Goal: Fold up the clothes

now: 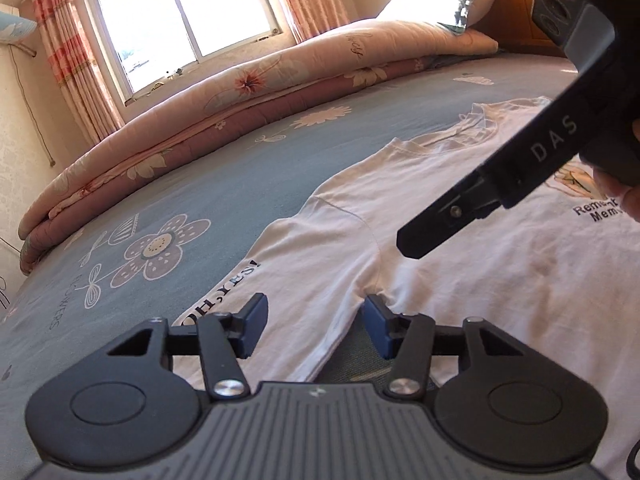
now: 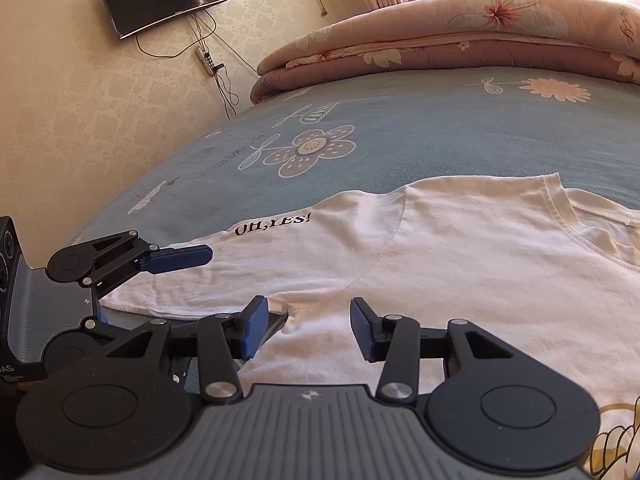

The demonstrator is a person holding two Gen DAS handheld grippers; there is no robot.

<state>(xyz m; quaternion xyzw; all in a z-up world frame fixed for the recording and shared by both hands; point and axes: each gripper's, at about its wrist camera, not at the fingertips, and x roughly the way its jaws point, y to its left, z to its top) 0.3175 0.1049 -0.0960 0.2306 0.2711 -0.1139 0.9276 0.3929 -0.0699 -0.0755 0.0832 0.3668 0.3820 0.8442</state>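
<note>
Right now the white T-shirt [image 2: 460, 248] lies flat on the blue bedsheet [image 2: 400, 128], its collar to the far right and its "OH,YES!" sleeve [image 1: 288, 264] running out to the left. My left gripper [image 1: 316, 330] is the nearer one to that sleeve, straddling its hem near the armpit, pads apart and not yet pinching. My right gripper [image 2: 308, 330] hovers parted over the chest side (holding nothing). The shirt's lower hem is cut off from view.
</note>
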